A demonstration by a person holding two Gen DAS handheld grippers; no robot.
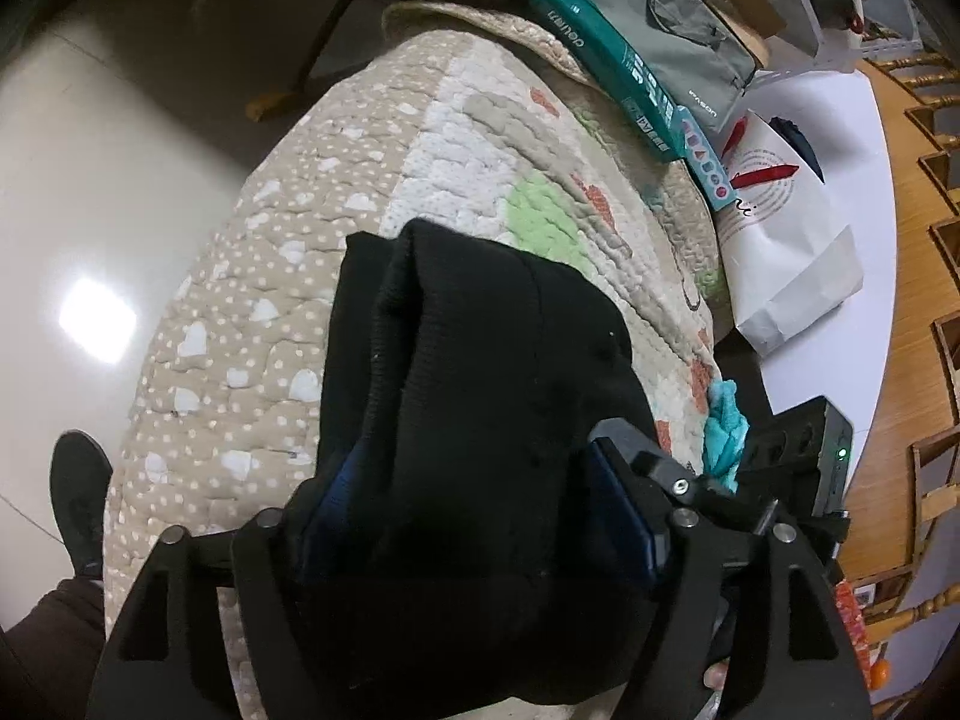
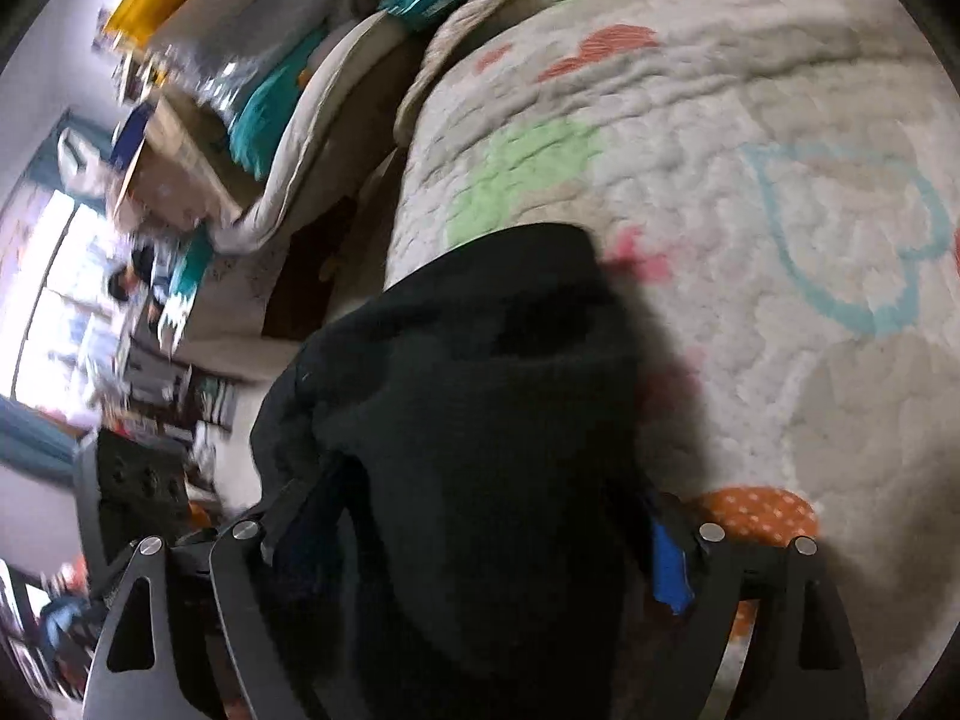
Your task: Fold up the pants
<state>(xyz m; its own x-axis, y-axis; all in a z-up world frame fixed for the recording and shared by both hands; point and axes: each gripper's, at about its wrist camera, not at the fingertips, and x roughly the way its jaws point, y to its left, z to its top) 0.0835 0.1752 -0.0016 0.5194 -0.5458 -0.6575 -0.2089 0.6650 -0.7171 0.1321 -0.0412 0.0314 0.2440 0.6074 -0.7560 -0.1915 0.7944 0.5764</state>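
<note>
The black pants [image 1: 480, 372] hang bunched between the jaws of my left gripper [image 1: 474, 474], which is shut on the fabric above a quilted blanket [image 1: 270, 312]. In the right wrist view the same black pants [image 2: 480, 390] fill the jaws of my right gripper [image 2: 486, 516], which is shut on them above the quilt [image 2: 750, 150]. Blue finger pads [image 2: 669, 564] show beside the cloth. Both fingertips are mostly hidden by fabric. The right view is motion-blurred.
A teal box [image 1: 606, 54], a grey bag [image 1: 678, 18] and a white paper bag [image 1: 780, 228] lie along the quilt's far right edge. A black device [image 1: 804, 450] sits on the white table. Tiled floor [image 1: 90, 180] is on the left. Cluttered shelves [image 2: 150, 180] stand left in the right view.
</note>
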